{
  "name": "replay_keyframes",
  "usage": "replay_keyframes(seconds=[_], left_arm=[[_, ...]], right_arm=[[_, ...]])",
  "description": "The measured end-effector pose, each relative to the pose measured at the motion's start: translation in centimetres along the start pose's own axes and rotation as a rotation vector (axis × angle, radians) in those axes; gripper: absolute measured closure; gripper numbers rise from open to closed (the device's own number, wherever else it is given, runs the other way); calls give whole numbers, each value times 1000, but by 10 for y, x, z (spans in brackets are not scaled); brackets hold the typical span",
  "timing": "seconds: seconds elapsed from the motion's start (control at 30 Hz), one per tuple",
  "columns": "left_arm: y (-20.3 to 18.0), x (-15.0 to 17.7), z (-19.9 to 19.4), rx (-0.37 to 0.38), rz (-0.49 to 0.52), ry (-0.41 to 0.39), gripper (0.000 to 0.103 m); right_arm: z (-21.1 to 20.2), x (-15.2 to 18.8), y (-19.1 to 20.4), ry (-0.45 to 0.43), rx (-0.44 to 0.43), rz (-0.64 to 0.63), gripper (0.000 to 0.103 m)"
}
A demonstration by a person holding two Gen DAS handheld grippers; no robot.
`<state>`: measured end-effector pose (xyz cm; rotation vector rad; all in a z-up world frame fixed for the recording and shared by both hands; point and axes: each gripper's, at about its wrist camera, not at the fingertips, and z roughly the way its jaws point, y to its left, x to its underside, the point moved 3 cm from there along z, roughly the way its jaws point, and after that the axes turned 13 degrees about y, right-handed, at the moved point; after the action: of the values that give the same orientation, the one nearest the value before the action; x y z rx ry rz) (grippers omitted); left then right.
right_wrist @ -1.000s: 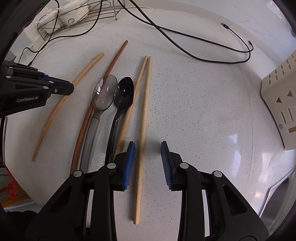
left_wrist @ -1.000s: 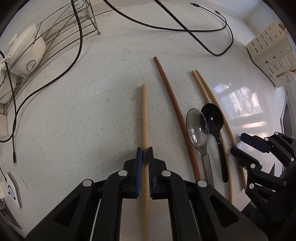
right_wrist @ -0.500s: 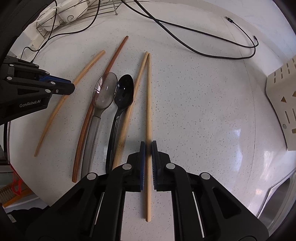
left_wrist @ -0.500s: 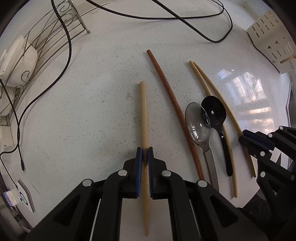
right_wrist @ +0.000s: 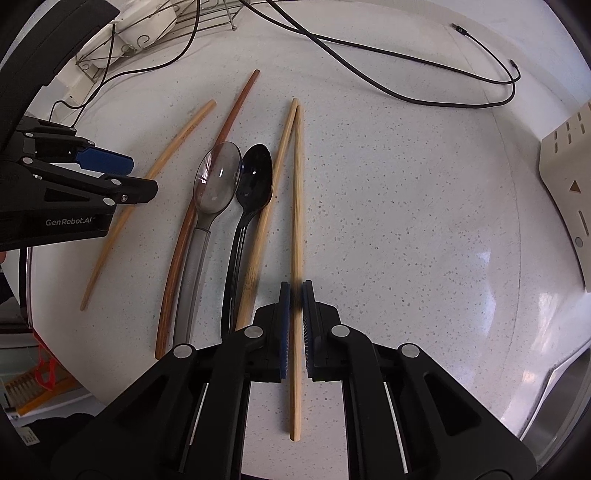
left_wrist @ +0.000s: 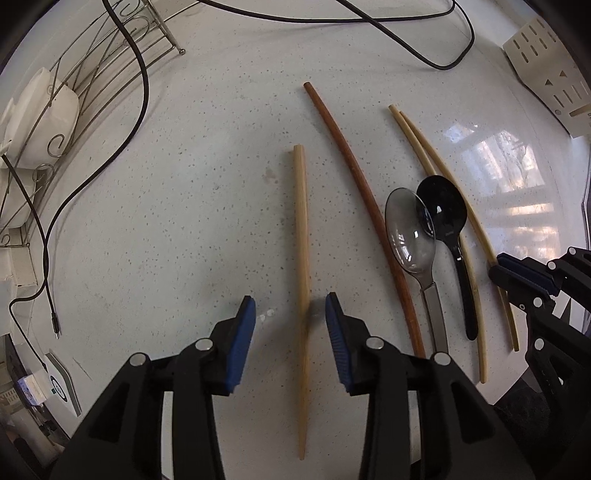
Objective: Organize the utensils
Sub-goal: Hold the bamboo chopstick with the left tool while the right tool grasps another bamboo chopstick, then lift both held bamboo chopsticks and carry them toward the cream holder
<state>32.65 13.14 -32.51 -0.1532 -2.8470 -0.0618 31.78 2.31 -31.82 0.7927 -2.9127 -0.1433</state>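
On the white speckled counter lie a light wooden chopstick (left_wrist: 302, 258), a dark reddish chopstick (left_wrist: 364, 199), a clear spoon (left_wrist: 410, 229), a black spoon (left_wrist: 445, 221) and two pale bamboo chopsticks (left_wrist: 443, 192). My left gripper (left_wrist: 291, 314) straddles the light chopstick; its jaws are opening and the pads stand clear of the stick. My right gripper (right_wrist: 295, 295) is shut on the right-hand bamboo chopstick (right_wrist: 296, 206); the other bamboo chopstick (right_wrist: 271, 192) lies just to its left. In the right wrist view the left gripper (right_wrist: 122, 177) hovers over the light chopstick (right_wrist: 162, 173).
A wire dish rack (left_wrist: 74, 85) with white bowls (left_wrist: 40, 118) stands at the back left. Black cables (left_wrist: 369, 22) run across the far counter. A cream perforated holder (left_wrist: 550, 70) is at the right, and a sink edge (right_wrist: 561, 398) at the near right.
My left gripper has let go of the light chopstick, which now lies on the counter between its spread pads. My right gripper has shut on the right bamboo chopstick and straightened it.
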Motion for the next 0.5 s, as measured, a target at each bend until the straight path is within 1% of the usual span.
replay_keyframes(seconds=[0.17, 0.23, 0.27, 0.33, 0.4, 0.5], left_arm=[[1, 1, 4, 13, 4, -1, 65], [1, 1, 4, 34, 19, 4, 76], [0, 3, 6, 28, 37, 7, 80], [-2, 3, 8, 14, 61, 15, 92], [-7, 3, 9, -3, 73, 15, 97], [-7, 3, 8, 8, 73, 7, 97]], right_arm=[[0, 1, -2, 0, -7, 3, 97], [0, 0, -3, 0, -13, 7, 97], [0, 0, -4, 1, -15, 8, 97], [-1, 0, -6, 3, -24, 15, 97], [-1, -1, -8, 6, -35, 22, 97], [-1, -1, -14, 9, -55, 33, 97]])
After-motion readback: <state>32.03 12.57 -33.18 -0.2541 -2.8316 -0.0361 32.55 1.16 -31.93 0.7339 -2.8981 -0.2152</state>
